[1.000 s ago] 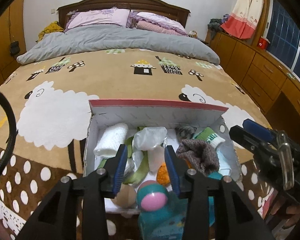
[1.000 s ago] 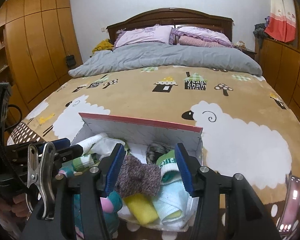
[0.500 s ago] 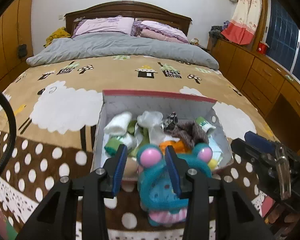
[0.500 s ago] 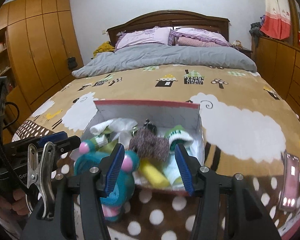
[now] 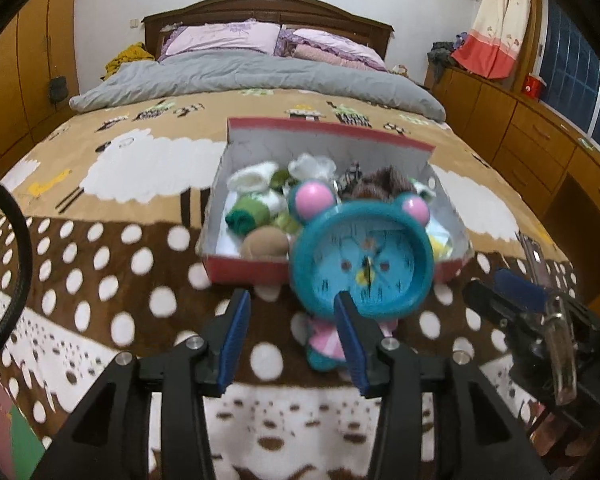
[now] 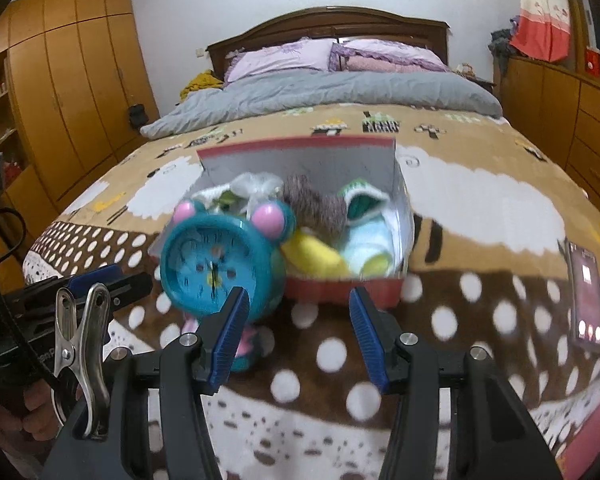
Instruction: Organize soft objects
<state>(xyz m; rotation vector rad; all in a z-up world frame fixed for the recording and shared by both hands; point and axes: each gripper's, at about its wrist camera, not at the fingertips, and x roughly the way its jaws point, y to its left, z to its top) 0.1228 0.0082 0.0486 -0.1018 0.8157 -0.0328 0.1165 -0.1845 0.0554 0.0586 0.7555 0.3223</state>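
Note:
A red-rimmed shoebox [image 5: 328, 130] [image 6: 296, 146] lies open on the sheep-patterned bedspread. It holds rolled socks: white [image 5: 256, 176], green [image 5: 246, 216], brown knitted [image 6: 316, 204], yellow [image 6: 312, 254] and pale blue [image 6: 368, 244]. A teal alarm clock [image 5: 364, 264] [image 6: 212, 264] with pink ears stands upright against the box's near side. My left gripper [image 5: 292, 296] hovers just short of the clock; its jaws are opening with nothing between them. My right gripper [image 6: 299, 292] is open and empty, in front of the box's near wall, with the clock to its left.
A phone [image 6: 586, 296] lies on the bedspread to the right. A grey duvet [image 5: 256, 76] and pillows cover the far end of the bed. Wooden wardrobes [image 6: 72, 92] stand on the left and drawers [image 5: 540, 148] on the right. A hand [image 6: 32, 412] holds the left gripper.
Both grippers have drawn back from the box toward the foot of the bed. The clock, first half hidden under the fingers, now shows whole. The left jaws stand slightly wider.

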